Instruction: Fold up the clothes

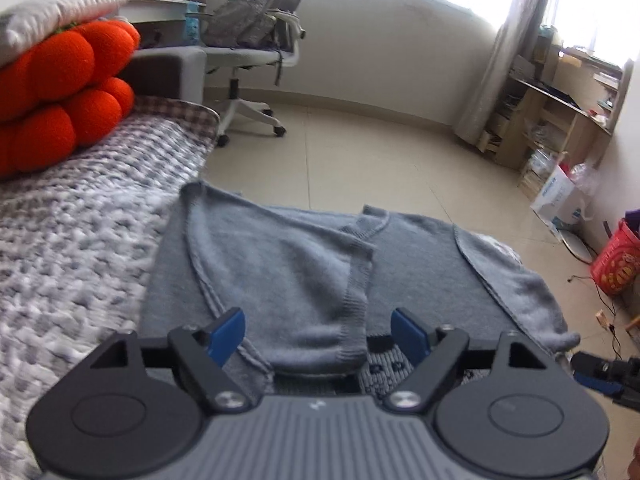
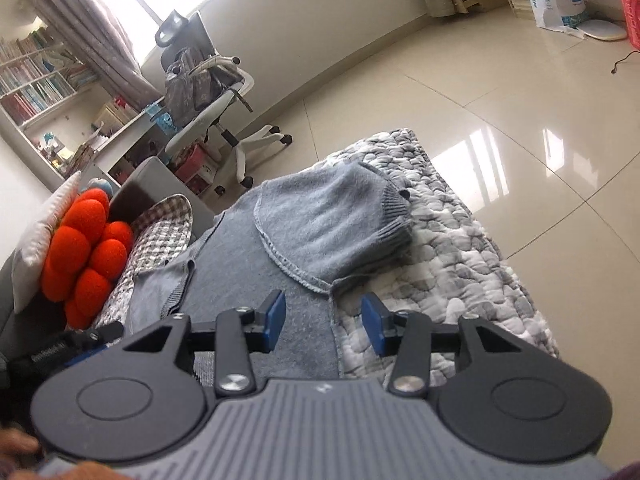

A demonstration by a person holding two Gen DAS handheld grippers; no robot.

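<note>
- The grey knit sweater (image 1: 280, 264) lies spread on the quilted grey-and-white bedspread (image 1: 80, 240), with both sleeves already folded in across the body; its far edge sits near the end of the bed, close to the drop to the floor
- The left gripper (image 1: 318, 334) hovers just above the near hem with its blue pads well apart and nothing between them; the cuff of the folded left sleeve (image 1: 352, 312) lies right in front of the gap
- The right gripper (image 2: 324, 322) is also open, though narrower, and empty; it hangs over the sweater's side edge where knit meets bedspread
- Risk: the loose knit is soft and slippery, so closing on only the top layer would likely drag the folded sleeve out of place and undo that fold
- Risk: the right pads straddle the garment's edge, so a pinch here could catch the bedspread along with the sweater, or miss the hem entirely
- Risk: if the two hands lift unevenly, the next fold would probably come out skewed, and the ribbed cuff (image 2: 394, 210) could slide off the body
- Risk: the quilt's bumpy surface may bunch under the knit and wrinkle the fold
- Beyond the bed: an orange puffed cushion (image 1: 60, 100) under a white pillow, a white office chair (image 1: 256, 48) with a grey bag on it, glossy pale floor tiles (image 2: 500, 100), curtained bright windows, bookshelves, and a red basket (image 1: 616, 260) by a cluttered desk
</note>
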